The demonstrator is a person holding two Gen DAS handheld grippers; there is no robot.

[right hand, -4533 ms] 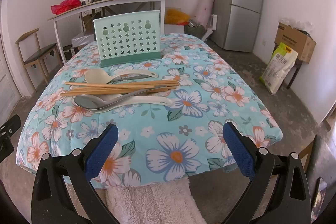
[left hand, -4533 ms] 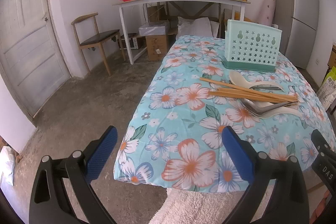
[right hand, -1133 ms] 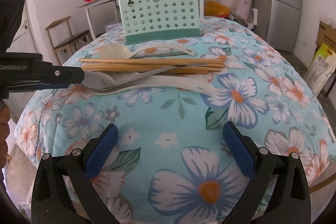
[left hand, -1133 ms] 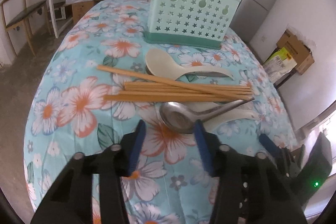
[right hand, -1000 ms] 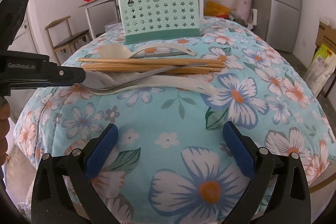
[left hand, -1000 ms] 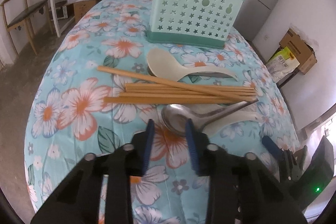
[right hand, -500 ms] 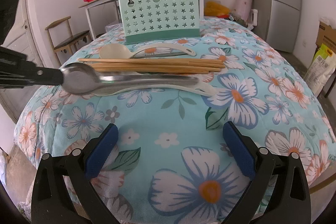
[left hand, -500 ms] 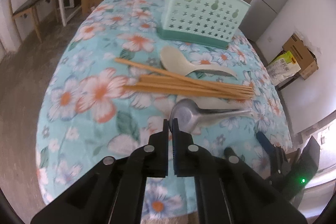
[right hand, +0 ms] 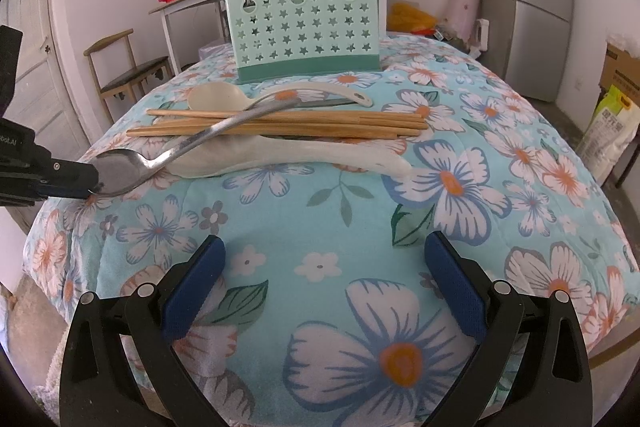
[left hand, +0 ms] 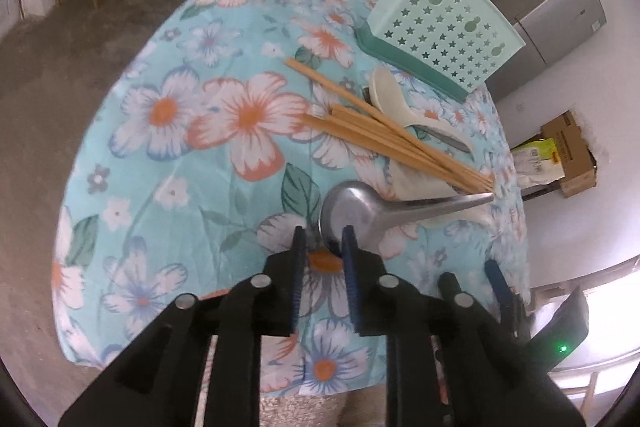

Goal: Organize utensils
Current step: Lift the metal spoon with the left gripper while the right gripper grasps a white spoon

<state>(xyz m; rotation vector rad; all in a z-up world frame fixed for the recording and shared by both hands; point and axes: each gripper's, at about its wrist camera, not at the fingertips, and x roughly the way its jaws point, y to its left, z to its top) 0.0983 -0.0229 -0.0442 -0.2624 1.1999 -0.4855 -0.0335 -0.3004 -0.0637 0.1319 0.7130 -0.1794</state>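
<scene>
A: On the table with the turquoise floral cloth (right hand: 320, 211), what do we find, largest item first?

B: At the far end stands the mint-green plastic utensil holder with star-shaped cut-outs (right hand: 304, 23), upright. Nearer to us lies a bundle of light wooden chopsticks (right hand: 280, 127), crosswise, resting on a long cream plastic spoon (right hand: 296, 151). A second cream plastic rice spoon (right hand: 216, 97) lies between the chopsticks and the holder.

A: And the stainless-steel spoon (left hand: 352, 213)?

B: Its handle rests across the chopsticks; its bowl sits at the near left edge of the pile, at the tips of our left gripper (left hand: 323, 245).

A: State of that gripper?

B: Its blue-padded fingers (left hand: 349, 247) stand a narrow gap apart and are opening. The bowl's rim lies at that gap, but we cannot tell whether the pads press it.

A: The right gripper (right hand: 324, 267)?

B: Fingers wide apart, nothing between them, over the near edge of the cloth, well apart from the utensils.
</scene>
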